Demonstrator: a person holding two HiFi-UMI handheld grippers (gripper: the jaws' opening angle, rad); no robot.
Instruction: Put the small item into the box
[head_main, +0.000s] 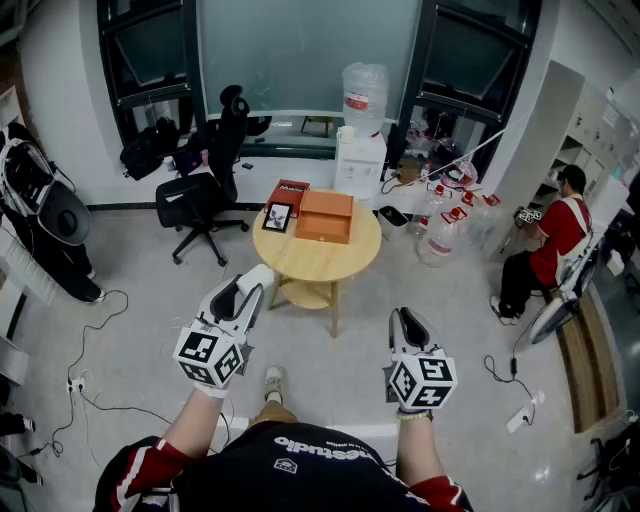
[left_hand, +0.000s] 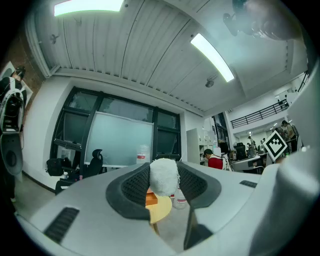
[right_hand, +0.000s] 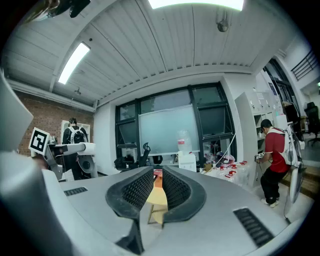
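Note:
A small white fluffy item (left_hand: 164, 175) sits between the jaws of my left gripper (left_hand: 164, 181), which is shut on it. In the head view the left gripper (head_main: 254, 282) hangs above the floor, short of the round wooden table (head_main: 312, 264), with the white item (head_main: 260, 272) at its tip. An orange box (head_main: 325, 216) lies on the table's far side and shows small past the left jaws as the orange box (left_hand: 151, 200). My right gripper (head_main: 408, 320) is level with the left, apart from it. The right gripper (right_hand: 157, 184) holds nothing, its jaws a narrow gap apart.
A dark red book (head_main: 288, 195) and a small picture frame (head_main: 277, 216) lie beside the box. A black office chair (head_main: 205, 190) stands left of the table, a water dispenser (head_main: 360, 150) behind it, water bottles (head_main: 445, 225) to its right. A person in red (head_main: 548, 245) sits at right. Cables (head_main: 90, 380) cross the floor.

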